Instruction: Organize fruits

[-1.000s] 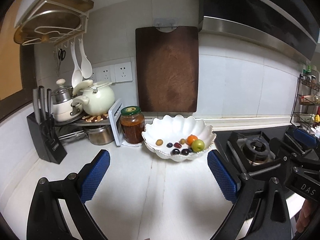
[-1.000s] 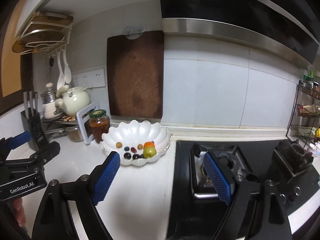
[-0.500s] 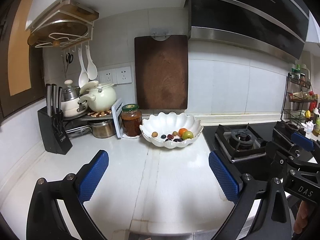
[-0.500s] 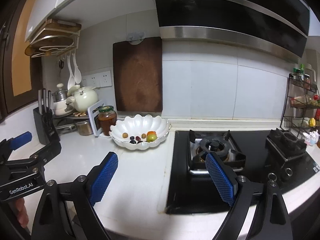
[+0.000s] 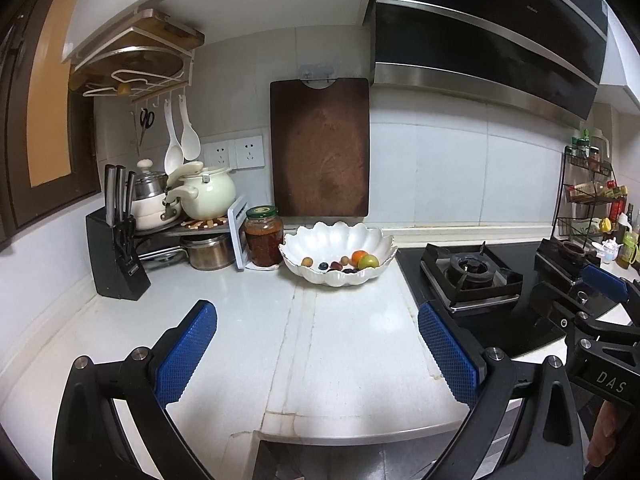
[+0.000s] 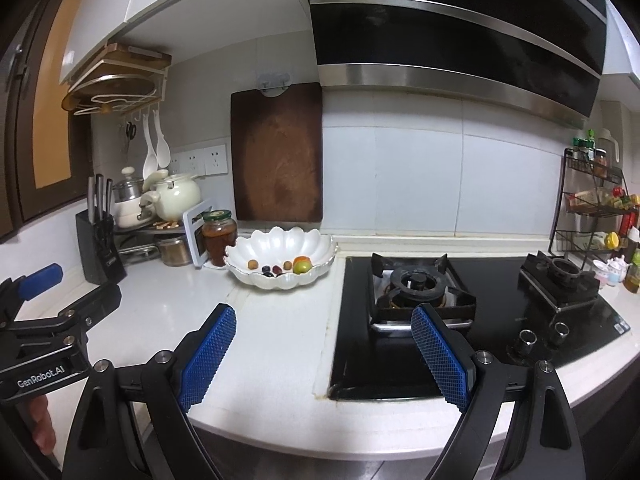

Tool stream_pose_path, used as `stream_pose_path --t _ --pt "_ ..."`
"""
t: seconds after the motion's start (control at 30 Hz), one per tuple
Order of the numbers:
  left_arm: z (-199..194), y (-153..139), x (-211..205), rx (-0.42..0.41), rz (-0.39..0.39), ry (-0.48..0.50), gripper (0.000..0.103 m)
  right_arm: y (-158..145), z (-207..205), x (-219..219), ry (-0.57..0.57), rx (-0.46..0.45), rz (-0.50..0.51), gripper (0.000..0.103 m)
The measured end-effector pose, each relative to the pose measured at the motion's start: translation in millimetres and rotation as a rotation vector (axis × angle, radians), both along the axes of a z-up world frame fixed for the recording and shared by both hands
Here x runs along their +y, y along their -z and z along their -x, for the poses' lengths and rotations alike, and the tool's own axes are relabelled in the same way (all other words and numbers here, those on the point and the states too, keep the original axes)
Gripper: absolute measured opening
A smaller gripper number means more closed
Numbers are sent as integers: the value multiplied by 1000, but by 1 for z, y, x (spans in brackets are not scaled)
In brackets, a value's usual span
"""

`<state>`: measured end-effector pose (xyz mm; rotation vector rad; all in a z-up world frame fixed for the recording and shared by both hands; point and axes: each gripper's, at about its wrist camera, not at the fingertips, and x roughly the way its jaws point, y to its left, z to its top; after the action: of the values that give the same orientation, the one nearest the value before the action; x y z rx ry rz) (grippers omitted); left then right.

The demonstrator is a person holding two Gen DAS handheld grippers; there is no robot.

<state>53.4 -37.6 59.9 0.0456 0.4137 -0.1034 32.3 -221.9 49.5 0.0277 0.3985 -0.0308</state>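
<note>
A white scalloped bowl (image 5: 338,245) sits at the back of the white table (image 5: 280,340), holding the fruits: a green one (image 5: 368,261) touching an orange one (image 5: 359,256), with small dark and tan pieces beside them; a jar (image 5: 263,236) stands just left of the bowl (a stove (image 6: 420,292) lies to the right); the left tool (image 5: 316,344) and right tool (image 6: 322,352) hover well short of the bowl, both spread wide and empty.
</note>
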Motion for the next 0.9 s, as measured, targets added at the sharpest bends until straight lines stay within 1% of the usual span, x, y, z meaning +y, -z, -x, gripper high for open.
stream_pose_path --t 0.6,0.9 --pt "17 -5 -2 -20 -11 9 103 -2 21 0 5 -15 -14 90" --pt "20 -6 -3 -25 -11 11 103 -3 21 -1 3 -15 -13 91"
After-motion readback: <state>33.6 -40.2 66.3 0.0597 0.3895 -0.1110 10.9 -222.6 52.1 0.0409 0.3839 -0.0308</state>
